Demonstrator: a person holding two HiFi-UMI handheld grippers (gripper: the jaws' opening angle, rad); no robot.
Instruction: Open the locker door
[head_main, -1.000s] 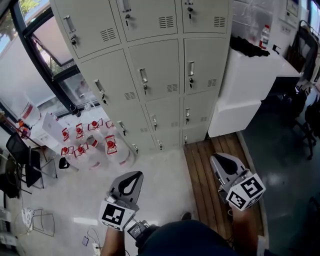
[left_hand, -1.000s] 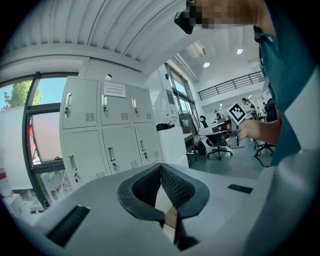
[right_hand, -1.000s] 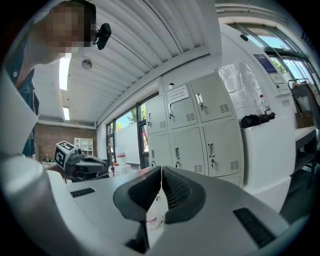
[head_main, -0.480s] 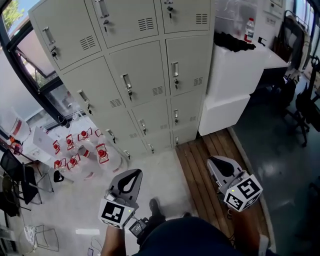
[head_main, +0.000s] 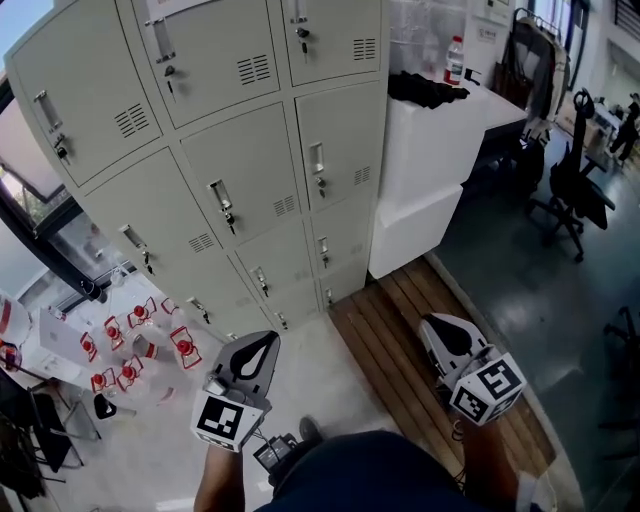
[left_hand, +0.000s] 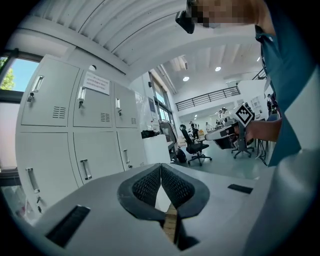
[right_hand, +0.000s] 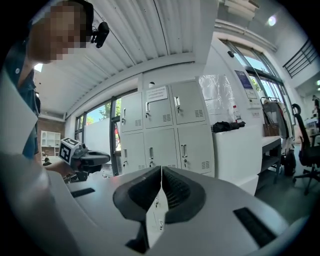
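Left gripper (head_main: 264, 343): clenched. Its two jaws are pressed together and nothing is between them. It is held low in front of the person.
Right gripper (head_main: 438, 327): squeezed tight too, and empty. It is low as well, over the wooden floor boards (head_main: 395, 335).
Where the lockers are: the grey lockers (head_main: 250, 150) stand straight ahead of both grippers, well apart from them. Nothing is touching them.
Doors: every door I can see is closed. I cannot tell which one is to be opened.
Door handles (head_main: 317, 158): each is a thin metal bar that stands up and down, with a small lock just under it.
Which gripper is nearer: I think neither is much closer. The right gripper points at the right-hand row of doors and the left gripper at the rows beside it.
What the next move needs: I think the person must step closer, open a gripper, and close it around a handle from the sides.
Beside the lockers: a white table (head_main: 440, 140) touches their right side, with a bottle (head_main: 455, 58) and a black cloth (head_main: 425, 88) on top.
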